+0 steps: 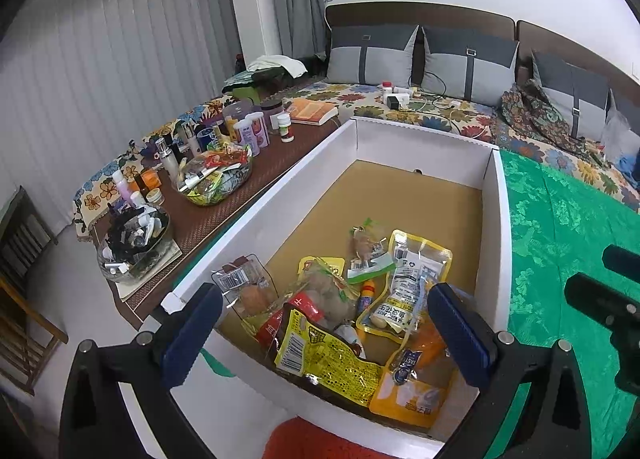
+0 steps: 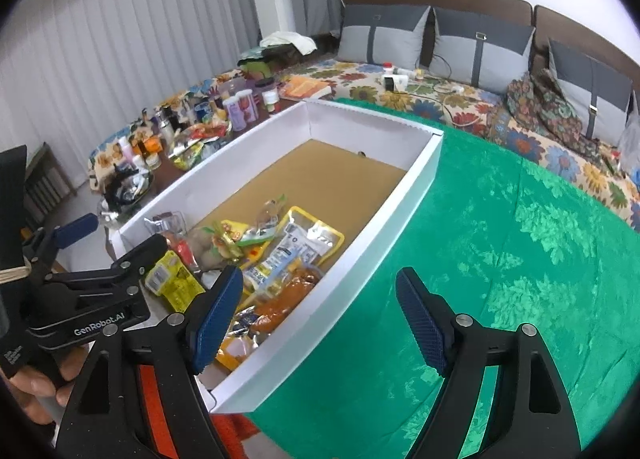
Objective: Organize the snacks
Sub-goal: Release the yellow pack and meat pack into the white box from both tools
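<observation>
You are holding the left tool (image 1: 324, 333) wide open and empty right over the snack packets (image 1: 340, 311), while your right tool (image 2: 320, 319), also gaping empty, is straddling the box's (image 2: 360, 215) wall farther off.

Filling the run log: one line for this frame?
left gripper: open, over snack packets | right gripper: open, empty, over green cloth | white box: snacks piled near end

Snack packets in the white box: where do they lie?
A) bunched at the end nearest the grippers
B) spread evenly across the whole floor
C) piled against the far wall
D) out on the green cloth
A: the snack packets crowd the near end of the white box, and the brown floor beyond them shows bare.
</observation>
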The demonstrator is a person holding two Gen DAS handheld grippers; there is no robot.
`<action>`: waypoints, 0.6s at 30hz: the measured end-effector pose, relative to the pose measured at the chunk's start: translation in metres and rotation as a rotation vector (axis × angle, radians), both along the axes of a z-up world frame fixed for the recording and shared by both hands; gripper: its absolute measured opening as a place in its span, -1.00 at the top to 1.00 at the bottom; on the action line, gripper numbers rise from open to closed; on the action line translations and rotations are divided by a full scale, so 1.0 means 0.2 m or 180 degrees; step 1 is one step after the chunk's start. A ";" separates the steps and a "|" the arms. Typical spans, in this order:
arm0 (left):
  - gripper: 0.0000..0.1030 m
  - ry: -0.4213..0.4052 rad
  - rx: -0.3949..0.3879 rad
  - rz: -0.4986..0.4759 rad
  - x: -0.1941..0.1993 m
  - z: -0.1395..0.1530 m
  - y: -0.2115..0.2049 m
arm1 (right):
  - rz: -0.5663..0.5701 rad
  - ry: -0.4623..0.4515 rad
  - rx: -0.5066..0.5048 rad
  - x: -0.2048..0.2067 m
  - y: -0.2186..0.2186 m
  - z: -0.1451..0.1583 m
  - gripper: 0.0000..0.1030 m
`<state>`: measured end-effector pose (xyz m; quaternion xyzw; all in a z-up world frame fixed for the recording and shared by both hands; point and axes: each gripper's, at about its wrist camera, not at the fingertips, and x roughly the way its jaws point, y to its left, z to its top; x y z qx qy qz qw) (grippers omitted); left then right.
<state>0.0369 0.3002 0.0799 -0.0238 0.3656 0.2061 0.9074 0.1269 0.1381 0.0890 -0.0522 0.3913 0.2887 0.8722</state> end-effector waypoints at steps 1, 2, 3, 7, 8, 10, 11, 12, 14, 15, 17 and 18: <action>-0.97 -0.0005 0.0004 -0.0003 0.00 0.00 0.00 | -0.0003 -0.0005 0.0004 -0.01 0.00 0.00 -0.59; -0.97 -0.0008 0.0009 -0.0007 0.00 0.01 0.00 | -0.0007 -0.0015 0.0001 -0.01 -0.01 0.00 -0.59; -0.97 -0.0009 0.0011 -0.0006 0.00 0.01 0.00 | -0.0017 -0.0019 -0.0047 -0.01 -0.01 0.00 -0.59; -0.97 -0.0018 -0.0016 -0.0007 -0.01 0.01 0.00 | 0.0019 -0.0016 -0.0088 -0.03 0.00 0.00 -0.59; -0.97 -0.0039 -0.0020 -0.0012 -0.01 0.02 0.01 | 0.0011 0.0004 -0.0075 -0.03 0.00 0.00 -0.59; -0.97 -0.0139 -0.0042 -0.0021 -0.03 0.04 0.02 | -0.0057 -0.0058 0.0028 -0.05 -0.01 0.02 -0.59; -0.97 -0.0208 -0.0044 -0.0026 -0.05 0.06 0.03 | -0.0106 -0.0165 0.0074 -0.08 -0.02 0.05 -0.59; -0.97 -0.0279 -0.0055 -0.0040 -0.07 0.08 0.04 | -0.0165 -0.0379 0.0142 -0.12 -0.02 0.09 -0.59; -0.99 -0.0436 -0.0126 -0.0113 -0.11 0.10 0.06 | -0.0128 -0.0550 0.0174 -0.16 -0.01 0.12 -0.69; -0.99 -0.0519 -0.0197 -0.0160 -0.12 0.11 0.07 | -0.0086 -0.0533 0.0105 -0.17 0.02 0.12 -0.69; -0.99 -0.0575 -0.0385 -0.0188 -0.14 0.11 0.09 | -0.0066 -0.0329 -0.0177 -0.16 0.08 0.10 -0.69; -0.99 -0.0570 -0.0450 -0.0164 -0.14 0.11 0.10 | -0.0080 -0.0308 -0.0223 -0.17 0.10 0.10 -0.69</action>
